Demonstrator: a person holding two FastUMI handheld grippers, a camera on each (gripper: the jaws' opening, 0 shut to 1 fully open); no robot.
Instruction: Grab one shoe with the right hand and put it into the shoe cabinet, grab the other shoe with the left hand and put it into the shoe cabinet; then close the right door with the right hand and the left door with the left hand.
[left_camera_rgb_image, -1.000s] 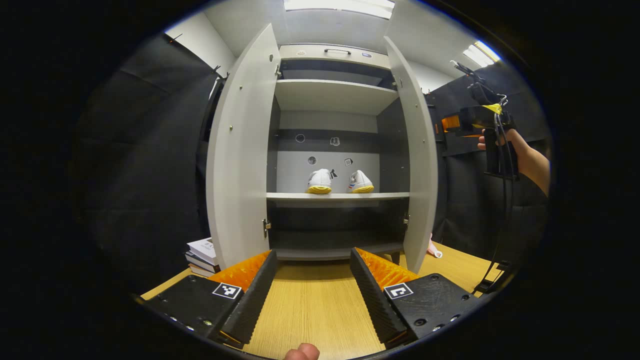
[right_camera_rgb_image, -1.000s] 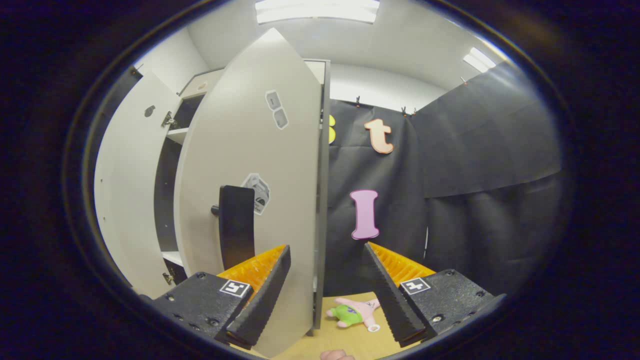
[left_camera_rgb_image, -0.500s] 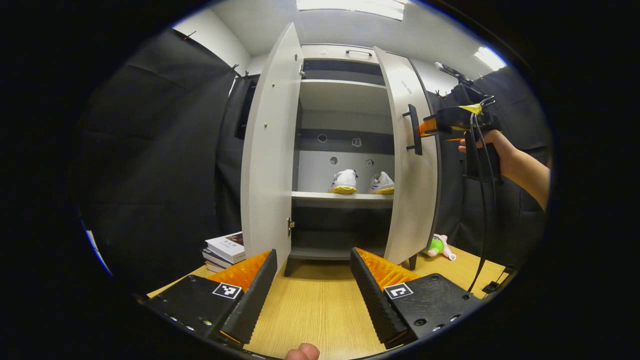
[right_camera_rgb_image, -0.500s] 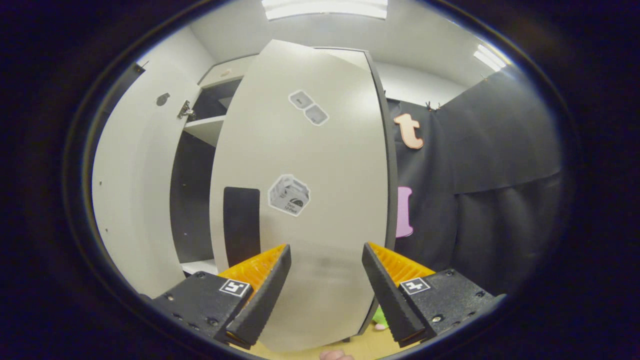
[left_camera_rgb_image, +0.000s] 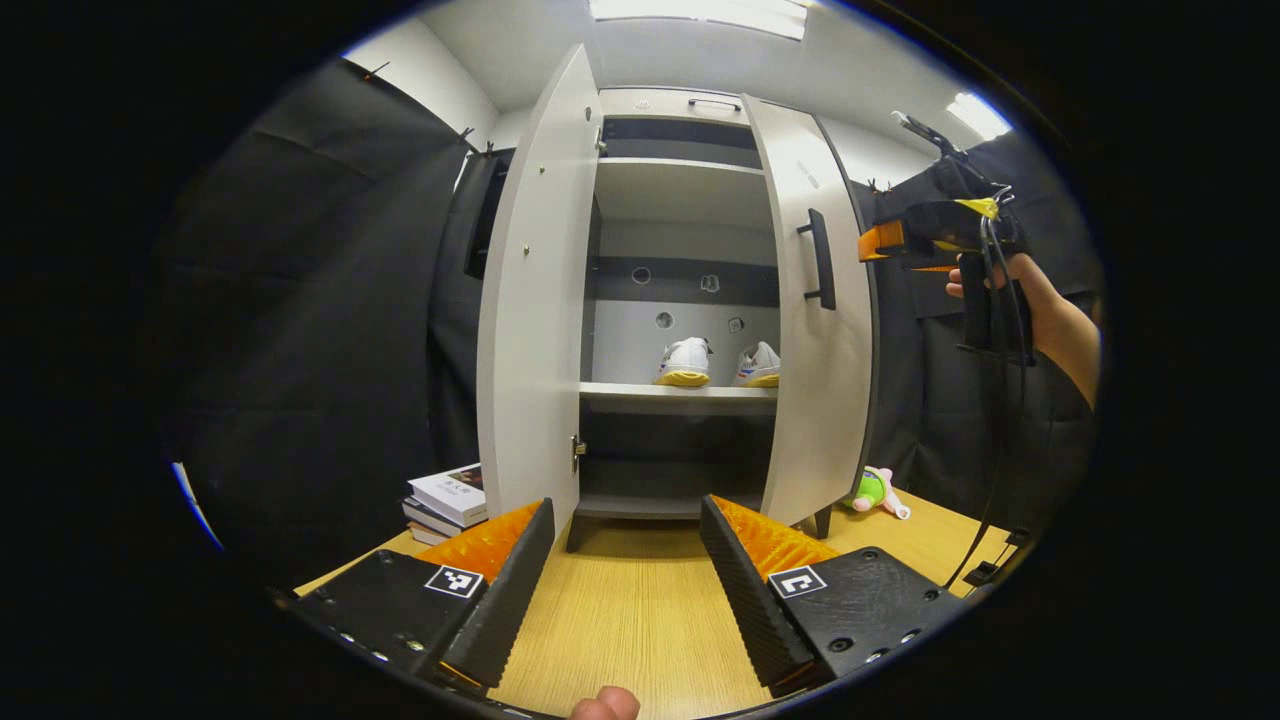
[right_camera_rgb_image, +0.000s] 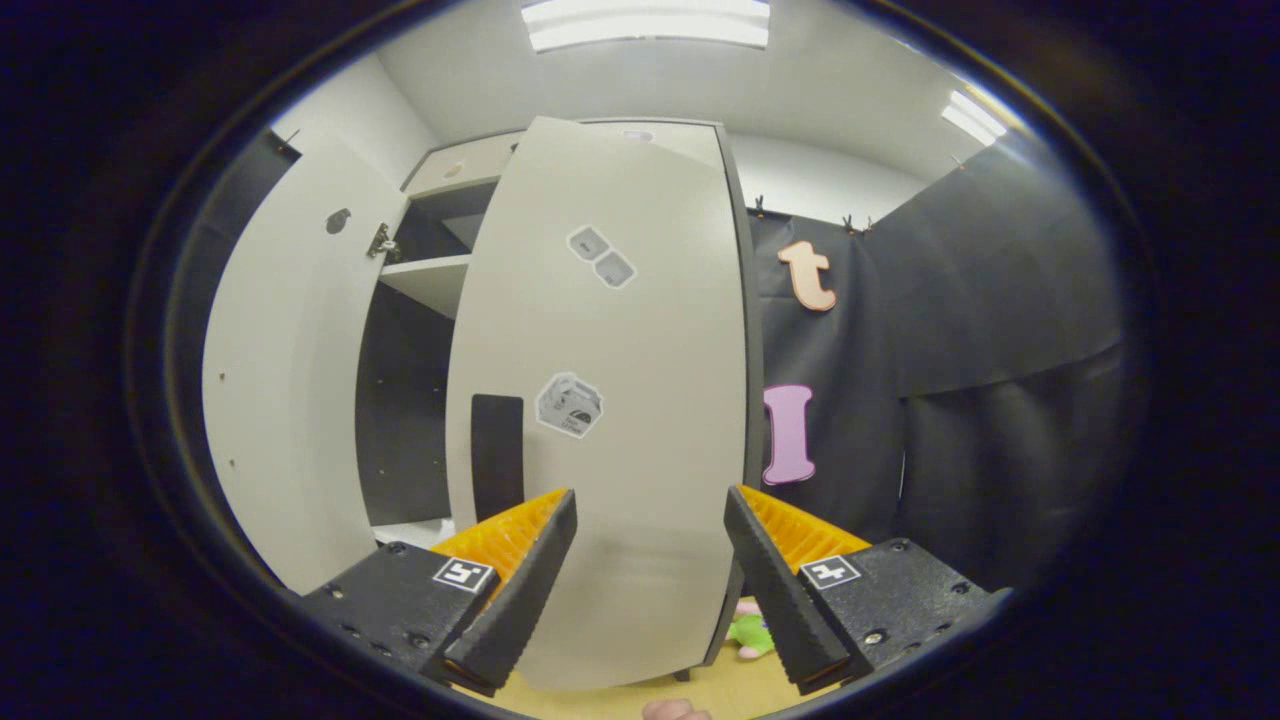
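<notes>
Both shoes sit side by side on the middle shelf of the cabinet, so what's left is the doors. The right door is partly swung in, and I'd say the way to finish it is a flat, steady push on the outer face near the handle, following the door's arc until it seats rather than jabbing at it. The right gripper faces that panel close up, its fingers spread wide with nothing between them; from the other side the hand holds it level, just beside the door's edge. The left gripper hangs low over the wooden floor, also wide and empty, well back from the left door, which stands fully open
</notes>
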